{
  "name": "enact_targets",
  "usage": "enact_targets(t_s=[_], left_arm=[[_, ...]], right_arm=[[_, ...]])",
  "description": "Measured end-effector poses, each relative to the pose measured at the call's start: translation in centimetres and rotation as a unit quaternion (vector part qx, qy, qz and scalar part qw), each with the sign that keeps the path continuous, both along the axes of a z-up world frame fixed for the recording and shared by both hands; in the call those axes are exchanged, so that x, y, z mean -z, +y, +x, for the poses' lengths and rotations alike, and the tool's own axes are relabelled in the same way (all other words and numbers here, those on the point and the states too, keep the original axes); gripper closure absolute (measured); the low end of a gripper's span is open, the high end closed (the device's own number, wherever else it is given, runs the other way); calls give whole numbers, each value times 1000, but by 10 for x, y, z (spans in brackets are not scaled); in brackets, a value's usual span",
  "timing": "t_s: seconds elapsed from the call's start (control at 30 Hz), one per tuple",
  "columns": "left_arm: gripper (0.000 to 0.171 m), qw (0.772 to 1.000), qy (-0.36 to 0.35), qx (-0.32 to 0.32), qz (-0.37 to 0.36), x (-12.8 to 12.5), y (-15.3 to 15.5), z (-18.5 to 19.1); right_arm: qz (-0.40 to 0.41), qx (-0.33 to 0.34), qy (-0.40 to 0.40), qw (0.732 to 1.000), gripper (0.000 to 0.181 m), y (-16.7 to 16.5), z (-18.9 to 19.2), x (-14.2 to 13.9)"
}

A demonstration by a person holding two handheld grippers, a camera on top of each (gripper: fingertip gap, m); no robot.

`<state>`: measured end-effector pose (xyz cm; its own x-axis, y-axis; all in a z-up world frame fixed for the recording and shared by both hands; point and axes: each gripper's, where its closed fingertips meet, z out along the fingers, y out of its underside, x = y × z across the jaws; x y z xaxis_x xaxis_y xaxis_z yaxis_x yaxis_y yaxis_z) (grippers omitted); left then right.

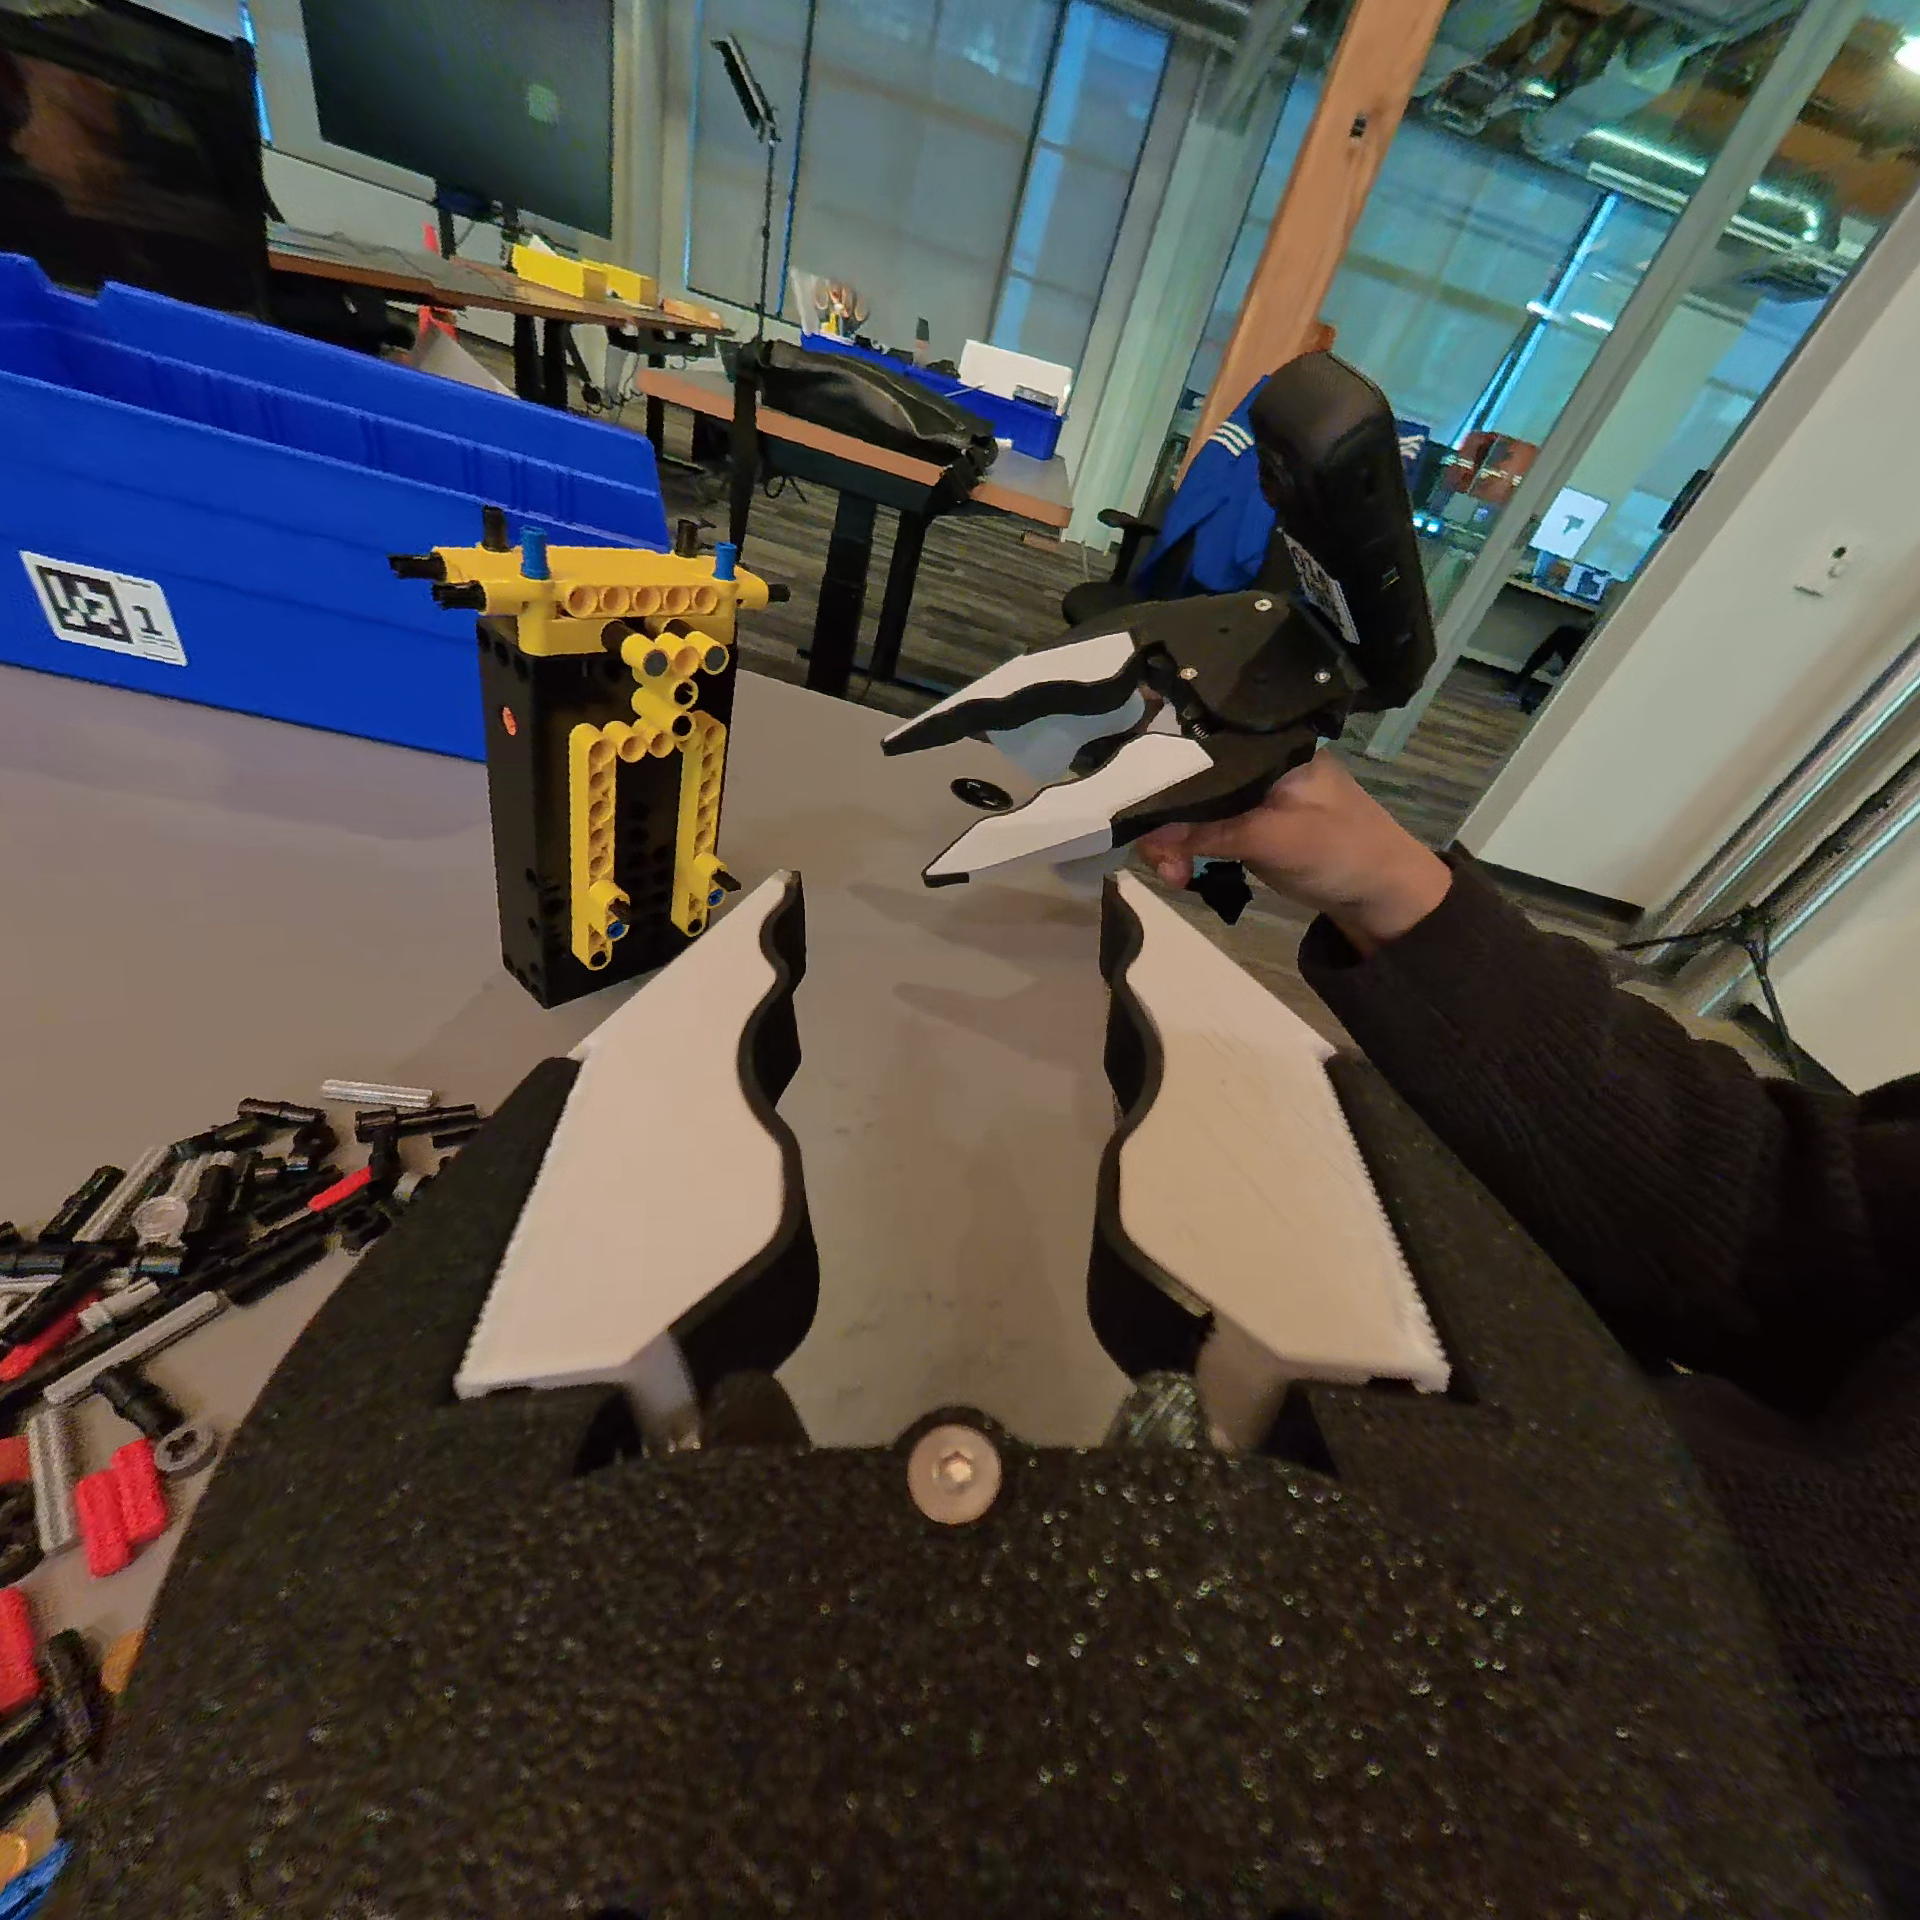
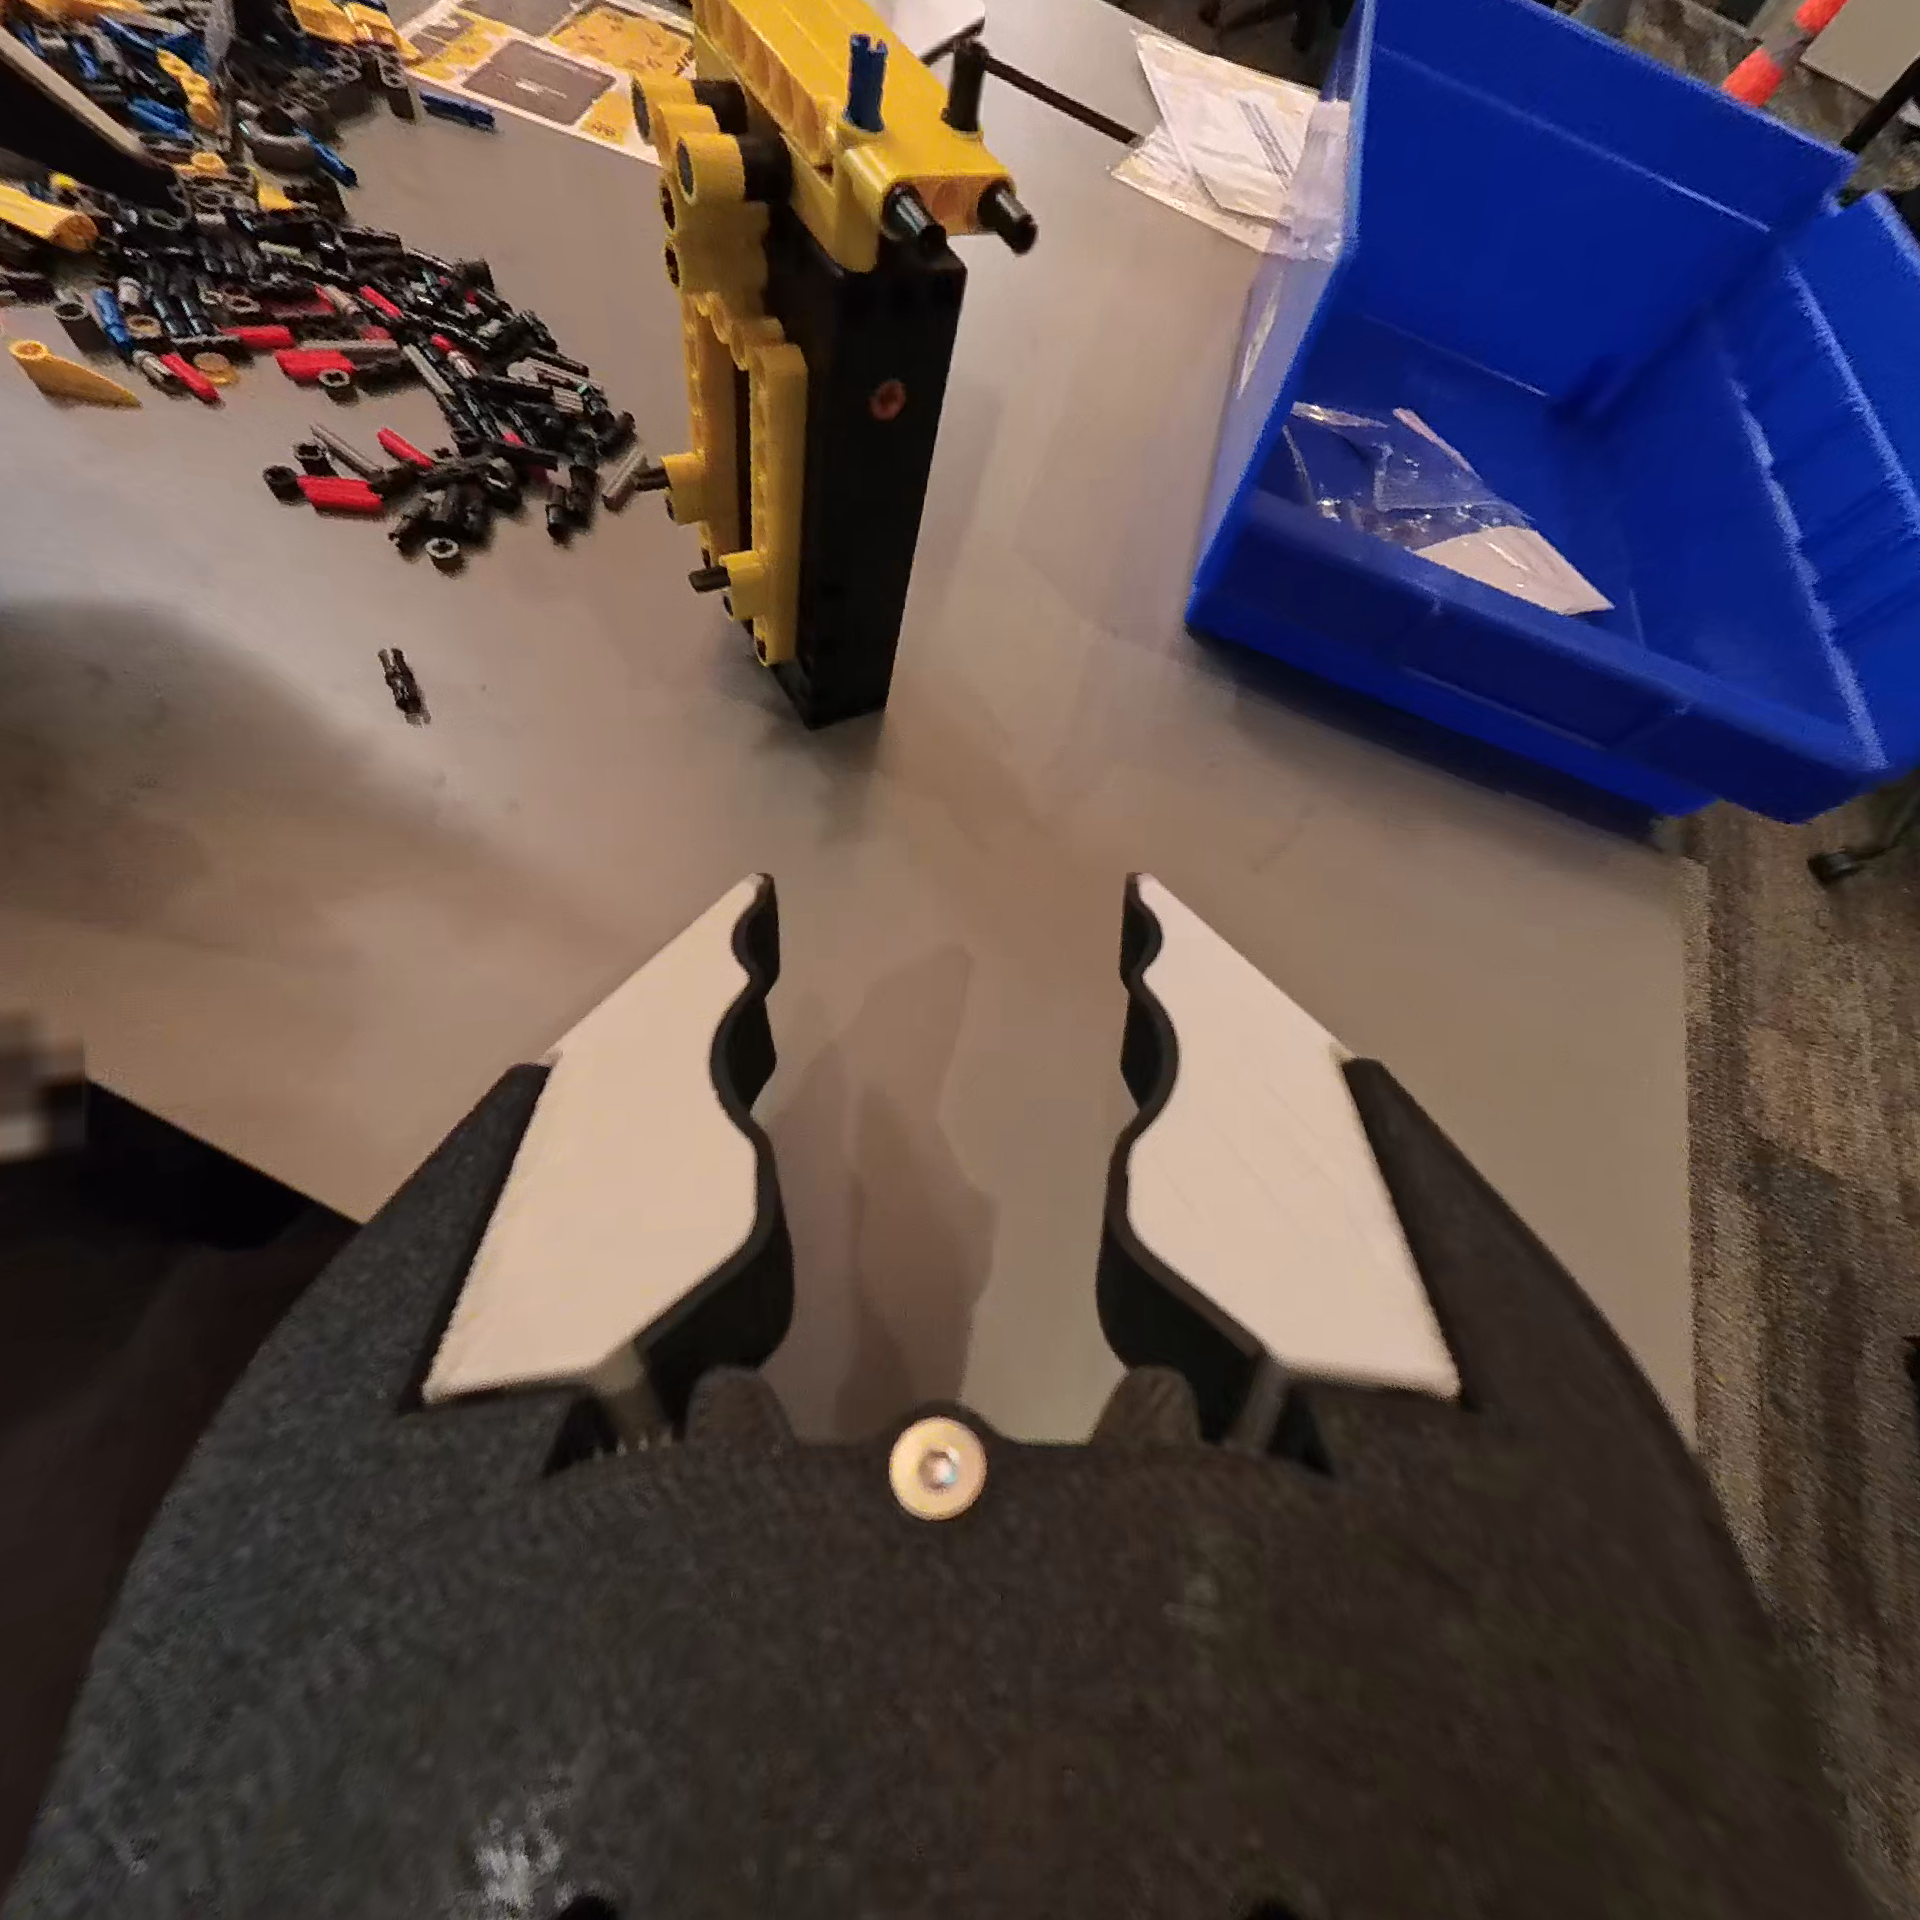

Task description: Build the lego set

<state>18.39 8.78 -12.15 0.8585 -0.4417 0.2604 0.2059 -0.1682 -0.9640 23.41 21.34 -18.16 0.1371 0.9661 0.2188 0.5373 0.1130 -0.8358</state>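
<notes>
A yellow and black brick-built assembly stands upright on the grey table; it also shows in the right wrist view. My left gripper is open and empty, just right of the assembly's base. My right gripper is open and empty, above bare table in front of the assembly. In the left wrist view the right gripper hangs in the air to the right of the assembly, held by a hand. A pile of small black, red and grey pins lies left of the assembly.
A blue bin with clear plastic bags inside sits at the table's right edge; it shows behind the assembly in the left wrist view. Loose pins lie at the left. Printed sheets lie beyond. Carpet floor lies past the edge.
</notes>
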Motion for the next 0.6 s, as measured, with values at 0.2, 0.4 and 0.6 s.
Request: enact_targets(t_s=[0.2,0.4,0.6], left_arm=[[114,1000,0,-2,5,-1,-2,-1],[113,1000,-2,-12,9,-3,-3,-5],[113,1000,-14,-20,10,-4,-6,-10]], right_arm=[[-5,-14,-17,1000,112,-2,-9,6],[6,-23,-30,999,107,-4,-20,7],[12,-32,-25,999,102,-9,-28,2]])
